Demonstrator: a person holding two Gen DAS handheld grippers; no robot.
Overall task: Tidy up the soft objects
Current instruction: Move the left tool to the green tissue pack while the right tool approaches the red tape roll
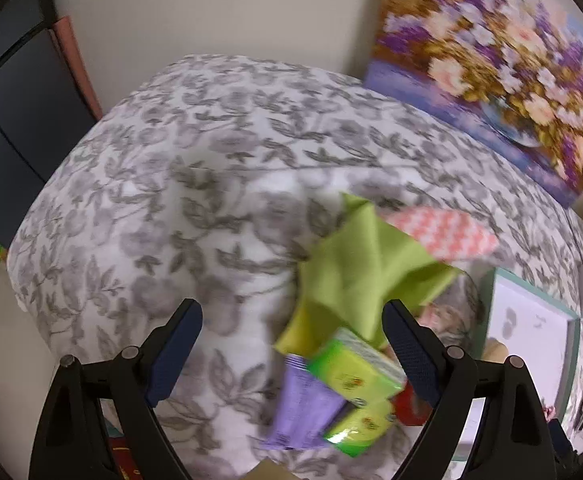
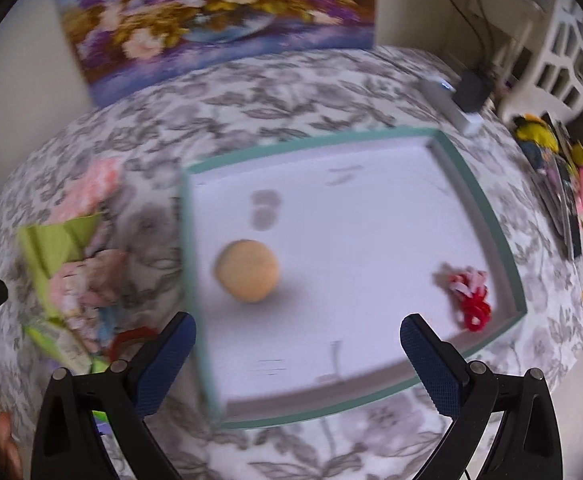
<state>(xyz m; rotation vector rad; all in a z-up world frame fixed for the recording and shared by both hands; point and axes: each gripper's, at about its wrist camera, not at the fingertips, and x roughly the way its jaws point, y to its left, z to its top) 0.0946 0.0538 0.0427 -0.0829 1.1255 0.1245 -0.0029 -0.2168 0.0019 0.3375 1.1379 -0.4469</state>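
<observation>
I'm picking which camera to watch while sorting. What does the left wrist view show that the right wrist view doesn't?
Only the left wrist view shows the purple packet and the green tissue packs clearly. Only the right wrist view shows the round tan ball and the red and pink scrunchies inside the tray. Both show the green cloth, the floral cover and the flower painting.

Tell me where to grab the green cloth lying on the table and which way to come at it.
Grip the green cloth at its raised fold near the middle, coming from above with the open left gripper. It lies crumpled in peaks, so a ridge probably pinches easily, while its lower edge disappears behind the green packet.
</observation>
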